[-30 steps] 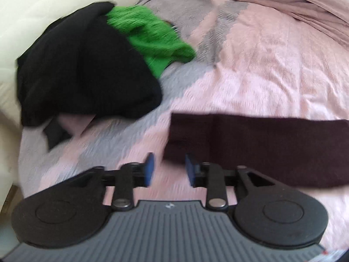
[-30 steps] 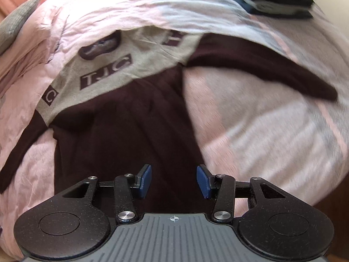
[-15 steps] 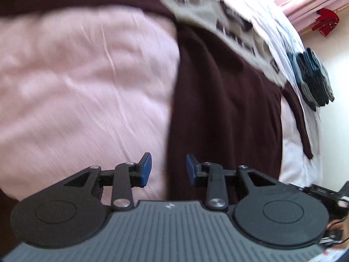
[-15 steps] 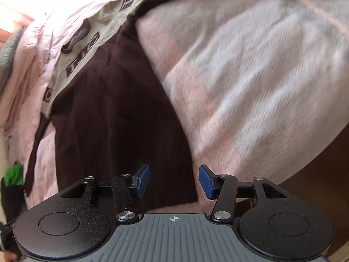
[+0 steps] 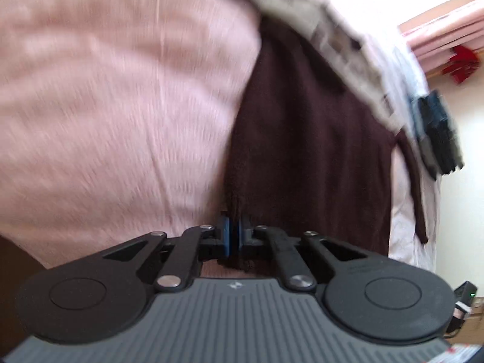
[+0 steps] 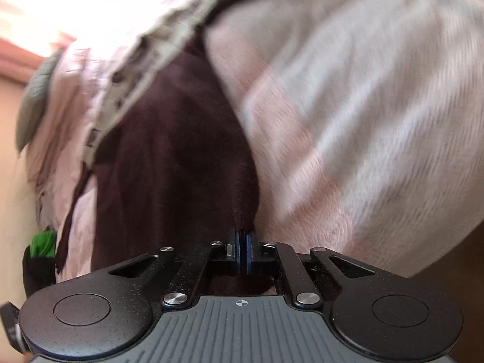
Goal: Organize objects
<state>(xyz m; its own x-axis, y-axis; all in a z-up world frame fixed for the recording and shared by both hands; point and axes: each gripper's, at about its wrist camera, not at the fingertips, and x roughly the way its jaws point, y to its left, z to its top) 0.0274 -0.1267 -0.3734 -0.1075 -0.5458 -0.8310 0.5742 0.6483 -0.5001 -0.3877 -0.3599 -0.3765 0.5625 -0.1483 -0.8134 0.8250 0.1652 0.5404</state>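
Both pinching, left tool [image 5: 233,236] and right tool [image 6: 242,249] clamped on fuzzy maroon sweater [image 5: 308,157] hem, near edge of ribbed pink bed [image 5: 115,96]

Half a second ago both grippers hung with their pads apart over the sweater's bottom edge; now the left gripper [image 5: 233,236] has closed on the sweater [image 5: 308,157] at its hem corner. The right gripper [image 6: 242,252] has likewise clamped the opposite hem corner, and dark fabric bunches up between each pair of pads.
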